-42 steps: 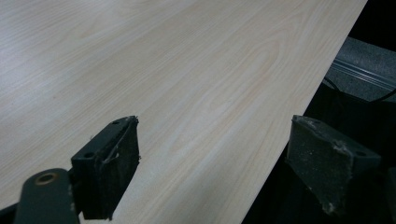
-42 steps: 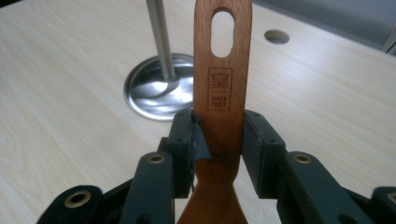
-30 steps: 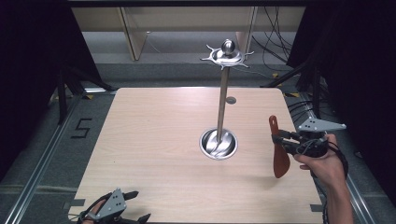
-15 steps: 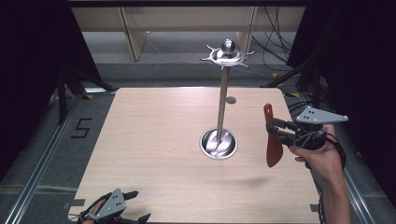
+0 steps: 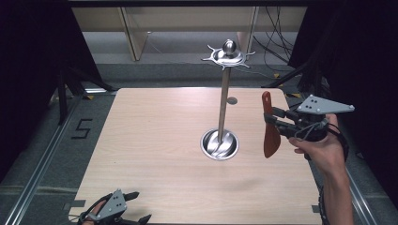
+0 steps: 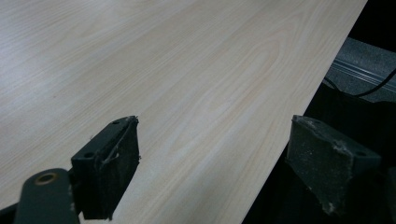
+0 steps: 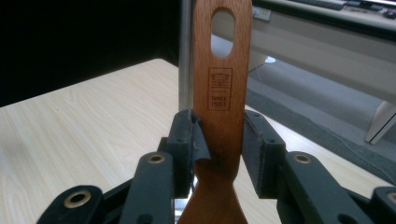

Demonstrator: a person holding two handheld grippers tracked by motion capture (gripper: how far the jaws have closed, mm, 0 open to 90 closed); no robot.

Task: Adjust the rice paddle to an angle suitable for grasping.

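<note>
**Spatula held clear of the table, with a slip and a knocked stand as the risks**

Nearest, at the front-left corner of the pale wooden table point(image 5: 155, 140): left gripper point(image 5: 137, 206) parked low, jaws spread wide, nothing between them. Posed little hazard there.

Farther in, off the table's right side: right gripper point(image 5: 277, 119) clenched on the reddish-brown wooden spatula point(image 5: 271, 138), held upright in the air with the broad blade hanging down and the oval hanging hole point(image 7: 222, 32) at the top. Gripped across the narrow handle edges, just below the stamped mark, with the flat face toward the gripper's camera. Judged a thin hold: could have pivoted or slid down between the pads under the blade's weight, most of all on a sudden tilt of the wrist.

Beyond, near the table's middle: polished steel utensil stand, slim pole point(image 5: 223, 101) rising from a round dished base point(image 5: 219, 144), near the spatula but apart from it. Looked tall and narrow-footed, so a sideways bump from blade or gripper could have rocked or toppled it.

Farthest and highest: the stand's hooked crown point(image 5: 228, 56). If meant as the spatula's home, called for a lift well above the present height. Small hole, small hooks: easily missed, and a release too soon would have dropped the spatula.
</note>
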